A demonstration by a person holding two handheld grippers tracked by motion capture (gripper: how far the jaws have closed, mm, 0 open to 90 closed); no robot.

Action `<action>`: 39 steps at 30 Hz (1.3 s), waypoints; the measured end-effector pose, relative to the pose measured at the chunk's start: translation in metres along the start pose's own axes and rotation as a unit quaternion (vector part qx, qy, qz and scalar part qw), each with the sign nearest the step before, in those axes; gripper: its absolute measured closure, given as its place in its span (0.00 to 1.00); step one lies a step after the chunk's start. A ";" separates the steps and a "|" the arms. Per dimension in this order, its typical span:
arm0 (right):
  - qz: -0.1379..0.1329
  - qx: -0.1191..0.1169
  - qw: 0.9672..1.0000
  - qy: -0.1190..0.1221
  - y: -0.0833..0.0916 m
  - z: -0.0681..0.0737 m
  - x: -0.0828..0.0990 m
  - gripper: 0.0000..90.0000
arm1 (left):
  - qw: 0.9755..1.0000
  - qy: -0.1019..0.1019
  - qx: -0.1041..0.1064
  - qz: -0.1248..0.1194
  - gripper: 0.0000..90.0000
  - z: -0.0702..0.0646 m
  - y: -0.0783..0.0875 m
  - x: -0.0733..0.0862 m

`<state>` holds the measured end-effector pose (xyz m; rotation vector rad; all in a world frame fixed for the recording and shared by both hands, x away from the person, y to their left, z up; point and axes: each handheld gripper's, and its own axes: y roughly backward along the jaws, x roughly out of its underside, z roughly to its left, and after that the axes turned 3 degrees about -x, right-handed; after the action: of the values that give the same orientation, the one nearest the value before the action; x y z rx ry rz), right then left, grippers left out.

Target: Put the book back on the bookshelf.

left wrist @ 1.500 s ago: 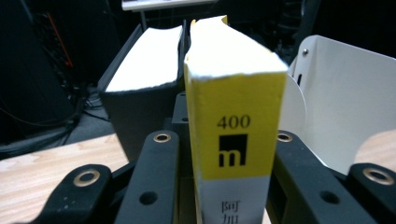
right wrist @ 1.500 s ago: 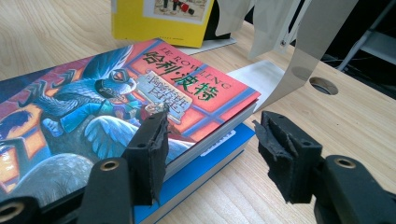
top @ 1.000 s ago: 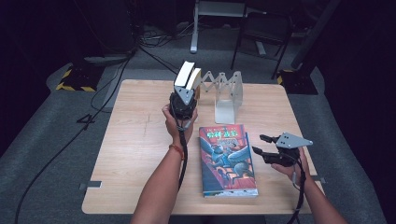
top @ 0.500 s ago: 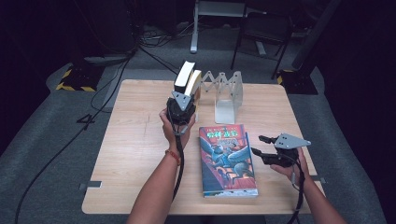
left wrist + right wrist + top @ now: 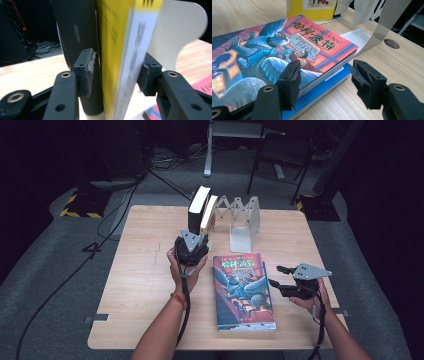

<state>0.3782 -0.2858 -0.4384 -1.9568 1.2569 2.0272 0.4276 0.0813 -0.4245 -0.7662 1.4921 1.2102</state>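
The cover of the flat book (image 5: 287,47) carries "J.K. ROWLING" above the large Chinese title 哈利·波特; the smaller characters below are probably a subtitle, too blurred to read. Print on the yellow book (image 5: 117,50) is unreadable.

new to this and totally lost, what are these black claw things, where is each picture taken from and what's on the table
No robot here: a person holds a two-jaw tool in each hand. The high view looks down on the wooden table from above the person's side. The other two come from small cameras riding on each tool, looking along its black jaws.

The left hand-held gripper is at a yellow book standing upright beside a dark book in a white folding book rack. Its jaws have just been opening; the yellow book is between them, with a gap at the left pad, so it looks released.

The right hand-held gripper hovers open beside a colourful book lying flat. The right gripper view shows this book resting on a blue one, the jaws straddling the stack's corner without squeezing.
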 end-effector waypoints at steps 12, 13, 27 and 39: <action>0.005 -0.002 1.000 0.005 -0.002 0.002 0.000 0.46 | 1.000 0.000 0.008 -0.004 0.81 -0.002 -0.011 0.005; 0.006 -0.001 1.000 0.005 -0.002 0.001 0.000 0.46 | 1.000 0.002 0.003 -0.002 0.81 -0.003 -0.014 0.003; 0.008 -0.002 1.000 0.001 -0.002 0.000 0.001 0.46 | 0.999 0.034 -0.002 0.008 0.71 -0.002 -0.031 -0.003; 0.011 -0.004 1.000 0.006 -0.003 0.002 0.000 0.46 | 1.000 0.003 0.011 0.024 0.86 -0.001 -0.018 0.017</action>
<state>0.3782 -0.2823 -0.4406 -1.9700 1.2791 2.0376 0.4390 0.0772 -0.4456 -0.7223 1.5345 1.2258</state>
